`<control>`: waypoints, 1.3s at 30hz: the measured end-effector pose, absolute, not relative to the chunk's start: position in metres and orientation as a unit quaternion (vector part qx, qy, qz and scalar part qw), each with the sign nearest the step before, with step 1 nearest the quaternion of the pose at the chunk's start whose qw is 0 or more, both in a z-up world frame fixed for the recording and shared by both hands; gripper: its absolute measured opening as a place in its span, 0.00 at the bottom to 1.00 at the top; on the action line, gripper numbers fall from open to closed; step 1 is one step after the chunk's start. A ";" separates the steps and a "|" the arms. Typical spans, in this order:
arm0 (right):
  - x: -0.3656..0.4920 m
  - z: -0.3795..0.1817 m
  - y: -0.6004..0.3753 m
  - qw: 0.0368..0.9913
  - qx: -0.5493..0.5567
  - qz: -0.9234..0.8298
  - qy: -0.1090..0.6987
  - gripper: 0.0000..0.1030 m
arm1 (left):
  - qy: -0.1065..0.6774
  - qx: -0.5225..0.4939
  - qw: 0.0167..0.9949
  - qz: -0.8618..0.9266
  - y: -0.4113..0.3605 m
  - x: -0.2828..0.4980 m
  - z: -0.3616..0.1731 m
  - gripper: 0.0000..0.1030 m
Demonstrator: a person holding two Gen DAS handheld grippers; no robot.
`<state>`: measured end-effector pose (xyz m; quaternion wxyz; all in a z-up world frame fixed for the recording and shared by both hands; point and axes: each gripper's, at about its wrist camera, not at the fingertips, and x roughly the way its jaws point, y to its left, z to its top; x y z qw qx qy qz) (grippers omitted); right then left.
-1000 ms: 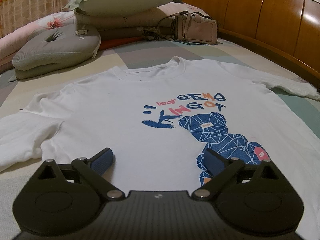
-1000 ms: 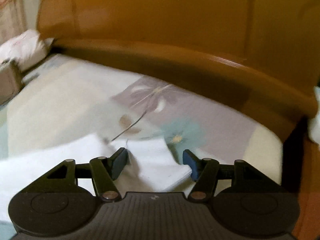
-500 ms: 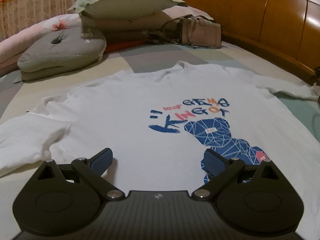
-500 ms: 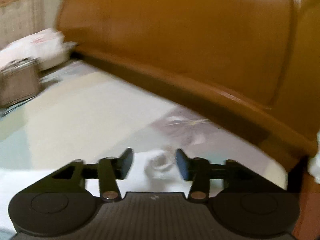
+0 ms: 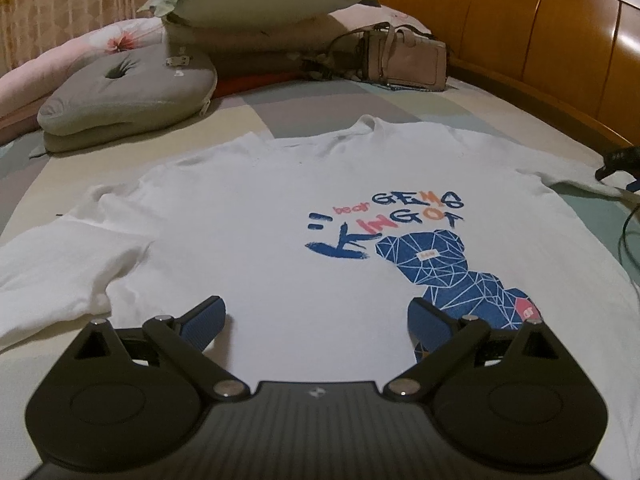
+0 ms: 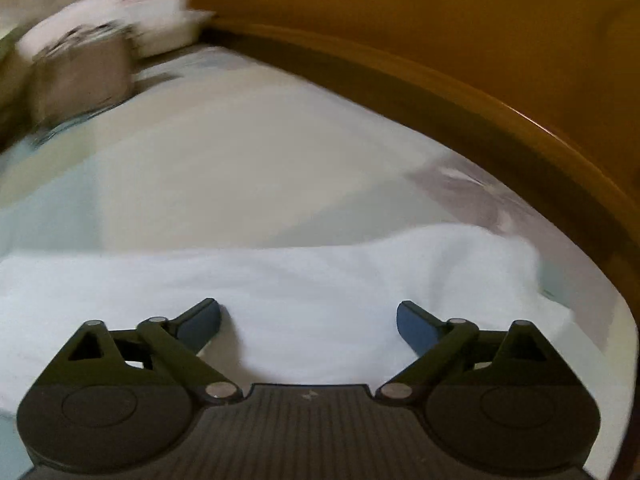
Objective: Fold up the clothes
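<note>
Your white T-shirt (image 5: 280,240) lies spread flat, print up, on the bed (image 5: 500,112) with both sleeves out and no fold showing, so all the folding is left, and your left gripper (image 5: 316,316) and right gripper (image 6: 308,316) hover with jaws released, the right over a sleeve (image 6: 360,264).

Bed (image 5: 500,120) with patchwork pastel sheet and wooden headboard. Lying flat on it, front up: white long-sleeved shirt with blue bear print (image 5: 280,216), sleeves spread. Beyond the collar: grey dimpled cushion (image 5: 128,92), stacked pillows (image 5: 256,12), beige leather handbag (image 5: 404,60). A thin cable (image 5: 624,236) lies at the right edge.
</note>
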<state>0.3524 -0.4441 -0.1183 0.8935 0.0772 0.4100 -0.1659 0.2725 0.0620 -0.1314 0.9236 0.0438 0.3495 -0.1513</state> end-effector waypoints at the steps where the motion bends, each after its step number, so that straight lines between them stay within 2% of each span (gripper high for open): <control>1: 0.355 -0.114 -0.435 0.893 0.081 -0.154 0.414 0.93 | 0.349 0.043 0.924 -0.152 0.062 0.272 -0.131 0.95; 10: 0.385 -0.080 -0.337 0.882 0.099 -0.047 0.459 0.98 | 0.347 0.068 0.917 -0.184 0.055 0.262 -0.125 0.95; 13: 0.410 -0.089 -0.294 0.874 0.073 -0.048 0.478 0.98 | 0.344 0.068 0.918 -0.186 0.056 0.262 -0.124 0.95; 18: 0.457 -0.121 -0.284 0.852 0.078 -0.089 0.510 0.98 | 0.348 0.062 0.918 -0.178 0.061 0.266 -0.126 0.95; 24: 0.504 -0.134 -0.291 0.884 0.060 -0.127 0.447 1.00 | 0.355 0.065 0.918 -0.165 0.064 0.271 -0.130 0.95; 29: 0.494 -0.119 -0.302 0.890 0.089 -0.111 0.433 1.00 | 0.353 0.065 0.919 -0.160 0.065 0.271 -0.130 0.95; 33: 0.461 -0.101 -0.291 0.876 0.058 -0.093 0.470 1.00 | 0.346 0.064 0.921 -0.167 0.063 0.267 -0.127 0.95; 39: 0.453 -0.124 -0.302 0.850 0.075 -0.106 0.511 1.00 | 0.340 0.063 0.922 -0.173 0.062 0.265 -0.125 0.95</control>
